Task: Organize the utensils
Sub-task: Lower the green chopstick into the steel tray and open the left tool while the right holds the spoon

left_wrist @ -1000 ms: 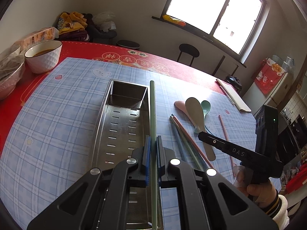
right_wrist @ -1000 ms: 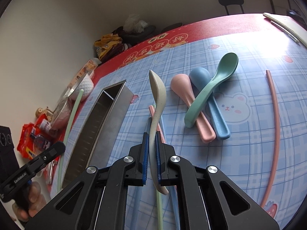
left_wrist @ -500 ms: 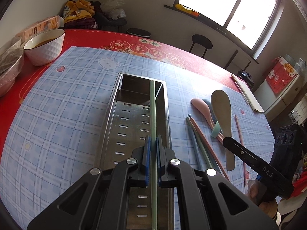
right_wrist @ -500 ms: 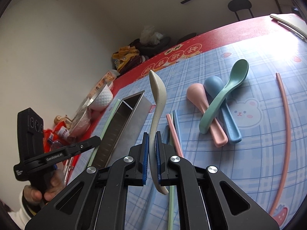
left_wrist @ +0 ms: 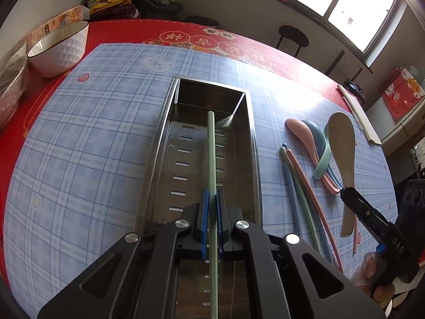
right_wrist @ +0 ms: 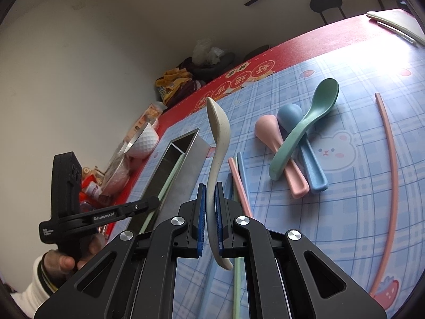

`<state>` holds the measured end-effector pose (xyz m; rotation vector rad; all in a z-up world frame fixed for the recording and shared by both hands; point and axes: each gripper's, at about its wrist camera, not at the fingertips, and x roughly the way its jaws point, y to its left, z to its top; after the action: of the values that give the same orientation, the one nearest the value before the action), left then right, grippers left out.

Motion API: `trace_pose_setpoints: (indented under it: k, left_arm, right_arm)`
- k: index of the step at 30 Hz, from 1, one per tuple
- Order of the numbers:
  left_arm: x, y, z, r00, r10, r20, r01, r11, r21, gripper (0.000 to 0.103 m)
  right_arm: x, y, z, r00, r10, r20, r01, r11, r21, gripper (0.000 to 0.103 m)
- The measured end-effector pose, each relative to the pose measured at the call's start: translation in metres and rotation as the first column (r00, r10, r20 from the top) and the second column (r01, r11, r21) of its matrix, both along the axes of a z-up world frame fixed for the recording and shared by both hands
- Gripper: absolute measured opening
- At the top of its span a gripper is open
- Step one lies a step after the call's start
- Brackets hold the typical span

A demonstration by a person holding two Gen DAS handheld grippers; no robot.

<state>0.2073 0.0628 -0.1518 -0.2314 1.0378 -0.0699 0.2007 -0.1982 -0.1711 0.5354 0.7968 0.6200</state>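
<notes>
The left gripper [left_wrist: 211, 199] is clamping a green chopstick [left_wrist: 211, 156] between its blue pads, pointing it down the length of a steel tray [left_wrist: 159, 138]. The chopstick's far tip is hanging inside the tray, near the far wall, apparently just above the slotted floor.

The right gripper [right_wrist: 211, 199] is pinching a beige spoon [right_wrist: 216, 143] by its handle, holding it in the air with the bowl end pointing away, just right of the tray.

On the blue checked mat [left_wrist: 79, 146], between tray and spoons, more chopsticks [left_wrist: 300, 183] are lying side by side. Beyond them, pink, blue and green spoons [right_wrist: 297, 146] are crossing in a small pile, and a lone pink chopstick [right_wrist: 390, 164] is lying well apart.

Risks, as a judgement: opening the left jaws while the stick is tilted could let it bounce or end up propped against the far wall. The spoon, gripped only on its thin curved handle, could swivel or slip. With both grippers working close together, they could knock into each other.
</notes>
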Motion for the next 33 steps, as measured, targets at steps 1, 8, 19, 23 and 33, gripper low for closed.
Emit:
trace_pose_setpoints:
  k: [1, 8, 19, 23, 33]
  left_arm:
    - [0.002, 0.0, -0.001, 1.0, -0.002, -0.007, 0.002, 1.0, 0.004, 0.006]
    - [0.012, -0.006, -0.004, 0.999, -0.018, -0.04, 0.017, 1.0, -0.008, 0.006]
    - [0.02, -0.012, -0.013, 0.996, -0.052, -0.077, 0.049, 0.998, -0.044, 0.006]
    - [0.019, -0.011, -0.013, 0.995, -0.066, -0.074, 0.061, 0.996, -0.07, 0.006]
    - [-0.001, -0.016, 0.013, 0.994, -0.103, 0.042, 0.1, 0.993, 0.056, 0.007]
  right_arm:
    - [0.0, -0.001, -0.001, 1.0, -0.004, -0.003, 0.004, 1.0, 0.0, 0.007]
    - [-0.002, -0.006, -0.001, 1.0, -0.02, -0.007, 0.02, 1.0, -0.003, 0.007]
    - [-0.001, -0.009, -0.002, 1.0, -0.025, -0.015, 0.026, 1.0, 0.009, 0.007]
    - [0.0, -0.011, -0.004, 0.999, -0.029, -0.028, 0.03, 0.999, 0.011, 0.007]
    - [0.0, -0.01, -0.005, 0.999, -0.028, -0.033, 0.028, 1.0, 0.013, 0.007]
